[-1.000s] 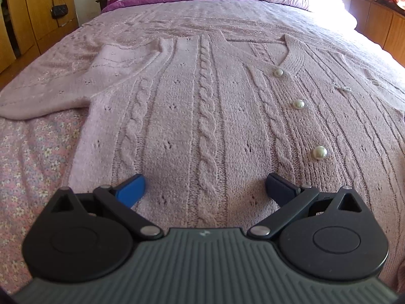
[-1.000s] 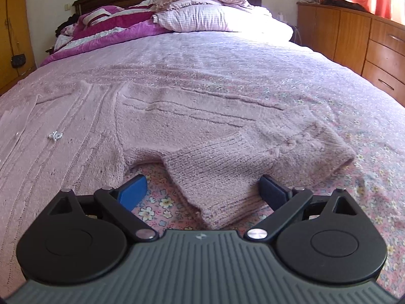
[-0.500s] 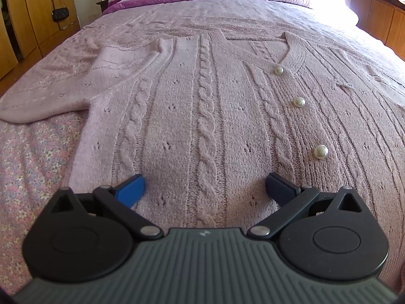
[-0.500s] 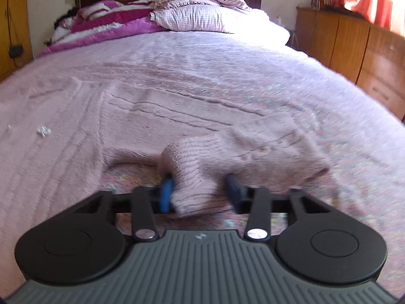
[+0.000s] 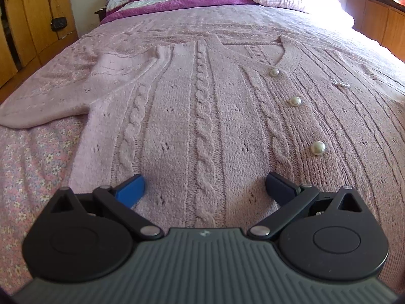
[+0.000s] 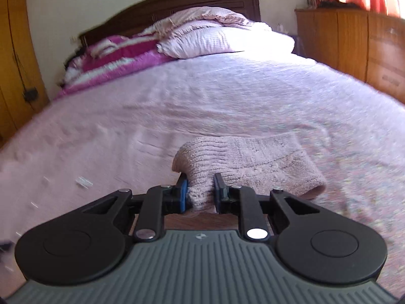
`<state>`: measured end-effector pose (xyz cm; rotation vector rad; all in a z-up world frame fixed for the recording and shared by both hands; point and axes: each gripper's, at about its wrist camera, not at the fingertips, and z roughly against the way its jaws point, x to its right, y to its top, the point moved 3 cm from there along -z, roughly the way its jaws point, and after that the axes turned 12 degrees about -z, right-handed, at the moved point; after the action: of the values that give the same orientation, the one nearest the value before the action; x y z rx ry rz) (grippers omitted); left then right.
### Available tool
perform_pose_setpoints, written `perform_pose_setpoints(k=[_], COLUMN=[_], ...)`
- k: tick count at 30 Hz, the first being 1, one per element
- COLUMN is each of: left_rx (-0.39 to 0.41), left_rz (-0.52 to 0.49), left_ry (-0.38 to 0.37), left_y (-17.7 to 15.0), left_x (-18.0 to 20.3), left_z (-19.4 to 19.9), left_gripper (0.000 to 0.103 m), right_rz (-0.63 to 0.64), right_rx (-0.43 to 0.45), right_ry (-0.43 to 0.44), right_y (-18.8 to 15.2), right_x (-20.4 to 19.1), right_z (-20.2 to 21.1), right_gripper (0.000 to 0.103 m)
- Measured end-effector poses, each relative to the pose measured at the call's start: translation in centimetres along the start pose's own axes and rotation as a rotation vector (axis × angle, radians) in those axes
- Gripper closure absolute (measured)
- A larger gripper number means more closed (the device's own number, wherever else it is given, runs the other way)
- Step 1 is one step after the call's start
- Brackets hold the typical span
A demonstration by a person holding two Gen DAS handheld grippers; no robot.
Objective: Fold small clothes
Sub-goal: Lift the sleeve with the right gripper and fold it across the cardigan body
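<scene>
While closing on bunched sleeve cuff (image 6: 243, 162), right gripper (image 6: 200, 190) pinches knit between both pads, cuff lifted off floral bedspread (image 6: 253, 96). Blurry shot tbh. Left gripper (image 5: 205, 185) spread wide, nothing between fingers, hovering over hem of pink cable-knit cardigan (image 5: 202, 106) laid flat on bed, pearl buttons (image 5: 318, 148) just beyond right finger. Pillows (image 6: 222, 40) piled by headboard (image 6: 177, 7).

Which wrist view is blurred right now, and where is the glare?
Right wrist view: motion blur smears the bedspread and dresser; the right gripper, closing on the cardigan sleeve, looks sharp. Left wrist view: crisp on the cardigan; sun blows out the pillow at the top right.
</scene>
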<state>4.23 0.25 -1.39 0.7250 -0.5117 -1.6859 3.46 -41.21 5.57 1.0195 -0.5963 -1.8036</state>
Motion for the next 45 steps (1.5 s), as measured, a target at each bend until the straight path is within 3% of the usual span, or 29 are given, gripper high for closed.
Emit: perform_pose_setpoints(k=[4, 9, 13, 19, 25, 35, 45], left_rx=[0.0, 0.002, 0.02, 0.051, 0.03, 0.043, 0.057], left_rz=[0.006, -0.02, 0.005, -0.001, 0.053, 0.145, 0.174], left_ry=[-0.019, -0.069, -0.108, -0.099, -0.139, -0.108, -0.088], left_y=[0.2, 1.1, 1.9, 3.1, 3.4, 3.8, 3.3], left_x=[-0.3, -0.8, -1.5, -2.6, -4.6, -9.0, -10.6], left_z=[0.2, 1.0, 1.8, 2.6, 2.2, 2.7, 2.9], left_gripper=[0.0, 0.0, 0.0, 0.0, 0.0, 0.0, 0.0], right_rz=[-0.093, -0.062, -0.113, -0.127, -0.12, -0.167, -0.144], right_rx=[-0.021, 0.0, -0.004, -0.032, -0.037, -0.068, -0.092], right_ry=[0.061, 0.008, 0.037, 0.075, 0.094, 0.193, 0.33], right_y=[0.7, 1.3, 2.4, 2.9, 3.5, 5.1, 5.8], right_x=[-1.1, -3.5, -4.8, -7.3, -10.3, -16.1, -25.4], right_z=[0.7, 1.3, 1.6, 1.7, 1.6, 1.4, 1.1], right_gripper=[0.081, 0.081, 0.081, 0.081, 0.081, 0.082, 0.082])
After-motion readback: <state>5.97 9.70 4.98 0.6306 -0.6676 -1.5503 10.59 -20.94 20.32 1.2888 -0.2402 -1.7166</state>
